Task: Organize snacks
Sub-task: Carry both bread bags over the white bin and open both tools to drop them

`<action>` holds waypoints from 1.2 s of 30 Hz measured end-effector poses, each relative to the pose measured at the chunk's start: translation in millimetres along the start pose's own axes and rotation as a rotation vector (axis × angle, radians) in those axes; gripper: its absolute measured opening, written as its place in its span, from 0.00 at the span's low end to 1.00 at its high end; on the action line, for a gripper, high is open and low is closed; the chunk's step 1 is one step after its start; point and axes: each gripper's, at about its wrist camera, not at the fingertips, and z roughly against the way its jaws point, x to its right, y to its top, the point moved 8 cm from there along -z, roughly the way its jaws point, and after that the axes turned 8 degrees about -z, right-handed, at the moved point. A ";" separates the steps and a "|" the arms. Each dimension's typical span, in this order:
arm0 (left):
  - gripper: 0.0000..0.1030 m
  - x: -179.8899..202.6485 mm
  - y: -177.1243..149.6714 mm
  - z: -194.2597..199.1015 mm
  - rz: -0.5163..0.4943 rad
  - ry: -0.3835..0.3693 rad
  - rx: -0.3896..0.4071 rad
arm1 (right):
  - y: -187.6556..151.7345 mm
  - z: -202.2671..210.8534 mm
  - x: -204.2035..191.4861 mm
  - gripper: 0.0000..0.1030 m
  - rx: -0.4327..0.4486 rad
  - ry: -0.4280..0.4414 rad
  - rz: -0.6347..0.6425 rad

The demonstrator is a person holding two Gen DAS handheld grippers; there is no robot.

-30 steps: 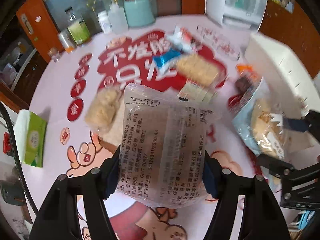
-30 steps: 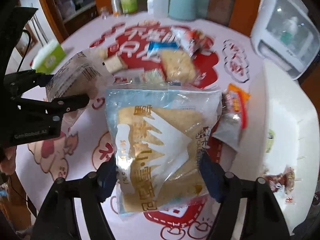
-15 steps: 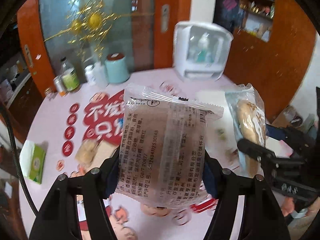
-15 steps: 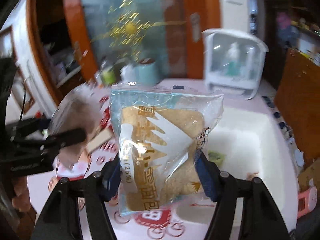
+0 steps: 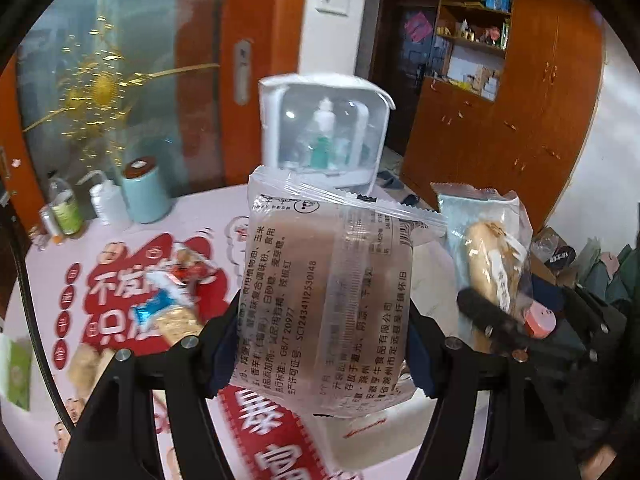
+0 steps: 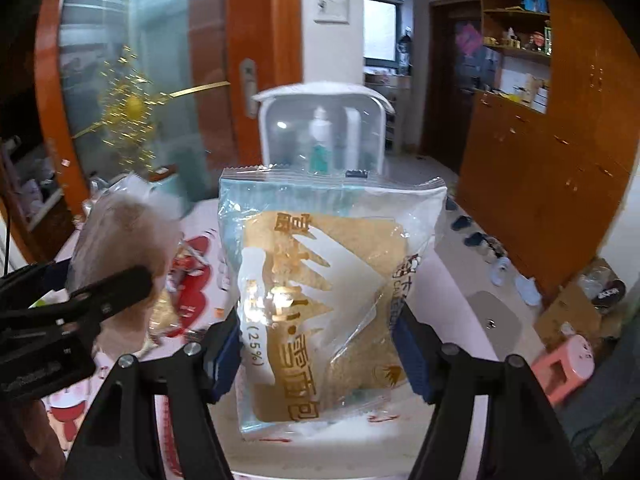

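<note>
Left gripper (image 5: 322, 354) clamped on a clear snack packet (image 5: 328, 300) with black printed text on its back, pads pressing both side edges, packet upright and lifted off the desk (image 5: 52, 272). Right gripper (image 6: 320, 354) gripping a bread packet (image 6: 320, 292) the same way, a pale blue and white wrapper with gold lettering over a tan slice, also upright and clear of the desk; jaws just eased slightly wider with the packet between them. Seen from the left wrist, bread packet (image 5: 486, 256) just to the right of the clear packet, edge-on. Seen from the right wrist, the clear packet (image 6: 124, 240) blurred at left, well apart from the bread.

Desk covered by a pink cloth with a red printed panel (image 5: 120, 292) of white characters. More snacks left lying on it: a blue-ended cracker packet (image 5: 170, 310) at near left, a red-and-white wrapper (image 5: 190, 266) just beyond. At the far left edge, a teal canister (image 5: 144, 192), a white squeeze bottle (image 5: 106, 200) and a green-labelled bottle (image 5: 64, 208). Far centre, a white box with a clear front (image 5: 324, 132) holding bottles. Wooden cabinets (image 5: 520, 120) at right, pink stool (image 6: 564, 362) on the floor.
</note>
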 end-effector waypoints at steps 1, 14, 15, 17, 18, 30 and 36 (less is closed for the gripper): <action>0.66 5.3 0.9 -12.9 0.003 0.006 -0.011 | -2.0 -6.4 8.5 0.67 -0.008 -0.038 -0.008; 0.66 2.1 -21.4 -105.0 0.050 0.011 -0.130 | -12.8 -53.2 48.8 0.67 -0.035 -0.103 -0.086; 0.66 1.1 -22.3 -107.2 0.049 0.014 -0.136 | -11.8 -53.3 47.8 0.67 -0.029 -0.100 -0.089; 0.66 -0.1 -26.3 -113.4 0.045 0.014 -0.150 | -10.9 -54.0 47.6 0.67 -0.021 -0.100 -0.093; 0.66 0.0 -28.6 -116.9 0.044 0.012 -0.159 | -10.2 -54.9 47.1 0.67 -0.018 -0.103 -0.095; 0.91 26.8 -54.5 -122.2 0.001 -0.117 -0.227 | -10.0 -79.6 38.2 0.76 -0.034 0.025 -0.129; 0.97 29.5 -45.4 -99.2 -0.040 -0.124 -0.180 | 1.4 -64.1 35.3 0.99 0.072 -0.001 -0.110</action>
